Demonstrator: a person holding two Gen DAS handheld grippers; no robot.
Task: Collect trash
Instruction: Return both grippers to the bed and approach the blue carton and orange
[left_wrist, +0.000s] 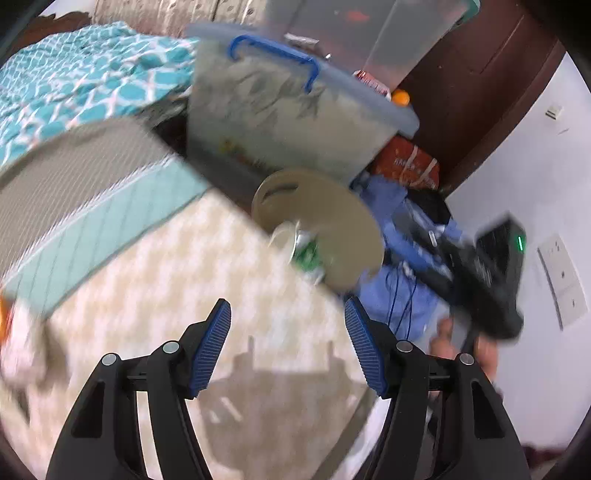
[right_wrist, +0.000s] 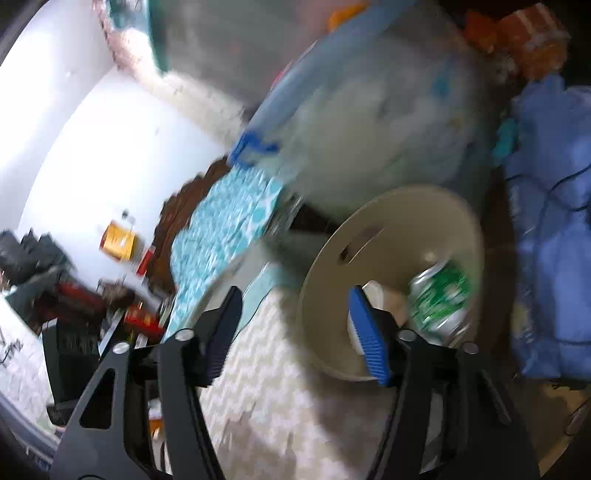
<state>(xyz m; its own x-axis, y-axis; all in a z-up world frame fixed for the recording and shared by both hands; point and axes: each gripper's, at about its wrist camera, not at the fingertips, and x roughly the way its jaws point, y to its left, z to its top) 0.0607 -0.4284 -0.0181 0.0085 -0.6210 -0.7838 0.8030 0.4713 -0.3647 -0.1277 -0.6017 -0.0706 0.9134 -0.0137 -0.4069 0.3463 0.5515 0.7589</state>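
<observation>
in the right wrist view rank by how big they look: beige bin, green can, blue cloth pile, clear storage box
1. clear storage box
2. blue cloth pile or beige bin: alike, and the frame cuts off the pile, so unsure
3. green can, inside the bin

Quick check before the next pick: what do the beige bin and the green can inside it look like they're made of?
Beige bin: looks like moulded plastic, matte, with a smooth uniform wall and a slot handle cut through it. Green can: probably thin metal, likely aluminium, with a shiny silver rim, printed green sides and a crumpled look. Motion blur leaves both guesses open.
</observation>
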